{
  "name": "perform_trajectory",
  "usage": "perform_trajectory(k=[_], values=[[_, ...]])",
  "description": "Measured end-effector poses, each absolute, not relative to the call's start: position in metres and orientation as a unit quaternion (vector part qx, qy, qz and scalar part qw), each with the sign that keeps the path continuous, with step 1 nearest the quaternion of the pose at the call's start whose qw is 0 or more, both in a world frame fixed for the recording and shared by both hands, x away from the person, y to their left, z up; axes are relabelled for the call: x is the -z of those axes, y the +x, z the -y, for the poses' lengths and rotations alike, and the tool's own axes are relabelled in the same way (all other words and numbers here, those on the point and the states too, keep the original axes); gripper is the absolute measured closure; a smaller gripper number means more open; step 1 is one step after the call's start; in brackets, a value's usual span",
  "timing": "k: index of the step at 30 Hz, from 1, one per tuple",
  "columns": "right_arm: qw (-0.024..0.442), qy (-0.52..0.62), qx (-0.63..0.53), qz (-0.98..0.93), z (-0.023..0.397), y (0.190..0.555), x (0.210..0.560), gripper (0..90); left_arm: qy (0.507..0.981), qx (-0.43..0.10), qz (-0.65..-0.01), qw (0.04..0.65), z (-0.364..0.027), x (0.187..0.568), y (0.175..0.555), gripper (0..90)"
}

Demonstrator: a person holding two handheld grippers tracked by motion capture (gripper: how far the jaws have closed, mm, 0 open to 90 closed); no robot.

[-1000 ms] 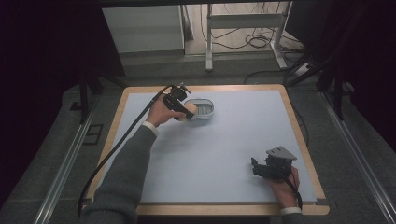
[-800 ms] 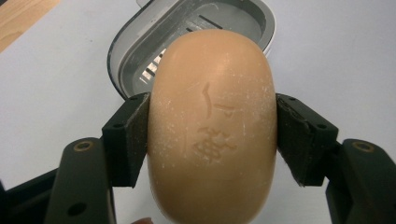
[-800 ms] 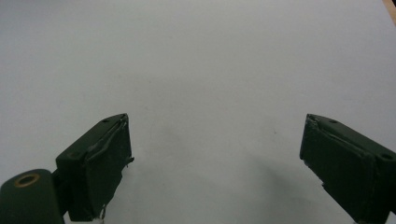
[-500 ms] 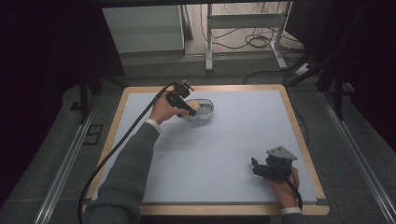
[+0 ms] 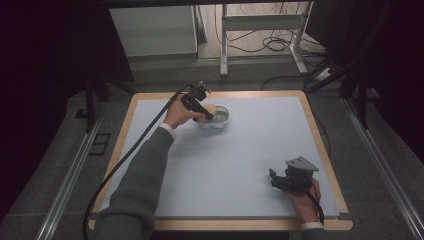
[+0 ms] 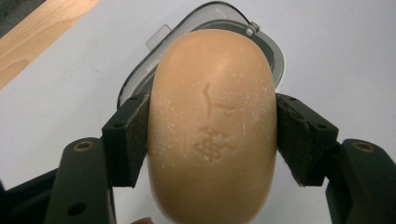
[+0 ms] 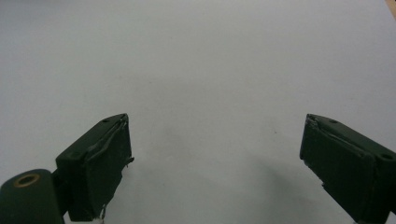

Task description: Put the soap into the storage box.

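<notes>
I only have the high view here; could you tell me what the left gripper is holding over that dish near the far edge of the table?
Observer: The left gripper is clamped on an oval, peach-coloured bar of soap, one pad on each long side.
Operator: Thank you. Is there anything on its surface?
Observer: Yes, characters are stamped into the top face, with whitish scuffs around them.
Operator: And is the right gripper carrying anything?
Observer: No. The right gripper has its jaws wide apart, with just the pale blue mat between them.
</notes>
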State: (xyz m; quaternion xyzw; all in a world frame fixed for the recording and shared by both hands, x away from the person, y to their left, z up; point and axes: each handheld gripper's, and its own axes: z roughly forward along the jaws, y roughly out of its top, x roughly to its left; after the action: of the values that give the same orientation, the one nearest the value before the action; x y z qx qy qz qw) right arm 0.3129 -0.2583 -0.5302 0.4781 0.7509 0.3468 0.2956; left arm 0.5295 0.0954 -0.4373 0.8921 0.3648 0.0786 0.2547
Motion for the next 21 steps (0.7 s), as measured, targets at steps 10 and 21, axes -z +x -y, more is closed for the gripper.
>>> perform_trajectory(k=[10,21], values=[[0.295,0.479,-0.347,-0.751,0.259,0.313,0.53,9.0,0.9,-0.079,-0.348,0.249,-0.084,0.443,0.541,32.5],[0.295,0.479,-0.346,-0.751,0.258,0.313,0.53,9.0,0.903,-0.068,-0.346,0.243,-0.079,0.455,0.547,32.4]])
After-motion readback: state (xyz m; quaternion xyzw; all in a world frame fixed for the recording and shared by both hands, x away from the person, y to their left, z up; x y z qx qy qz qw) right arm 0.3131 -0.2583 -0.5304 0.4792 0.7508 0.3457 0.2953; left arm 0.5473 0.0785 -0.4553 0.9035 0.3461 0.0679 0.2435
